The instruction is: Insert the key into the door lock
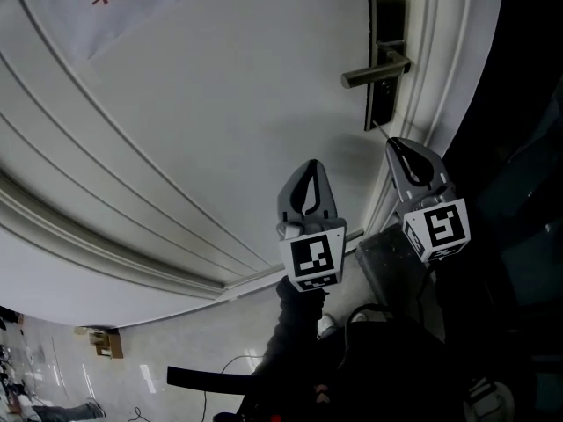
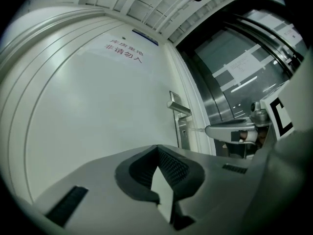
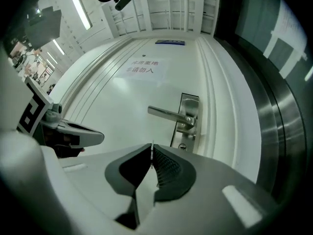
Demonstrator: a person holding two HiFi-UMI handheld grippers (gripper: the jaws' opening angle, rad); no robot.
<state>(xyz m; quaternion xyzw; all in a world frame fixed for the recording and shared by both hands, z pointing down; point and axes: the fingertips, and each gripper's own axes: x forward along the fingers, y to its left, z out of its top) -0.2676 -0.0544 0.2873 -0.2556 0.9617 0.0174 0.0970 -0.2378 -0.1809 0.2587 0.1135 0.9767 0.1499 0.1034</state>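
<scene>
**The right gripper point(image 1: 393, 142) holds a thin key point(image 1: 382, 131) close to the door lock.**

The key is very thin, pale and shiny, and from its edge it looks like a little flat stick. The right gripper's 2 jaws pinch it tight at their tips, and most of it pokes out in front. Its tip points at the low end of the long lock plate point(image 1: 385, 25), under the handle point(image 1: 374, 73) and near the small round keyhole point(image 3: 182, 146). I cannot tell if the tip touches the plate. The left gripper point(image 1: 310, 165) hangs just beside the right one, in front of the white door point(image 1: 220, 104). Its 2 jaws are pressed together with nothing between them.
</scene>
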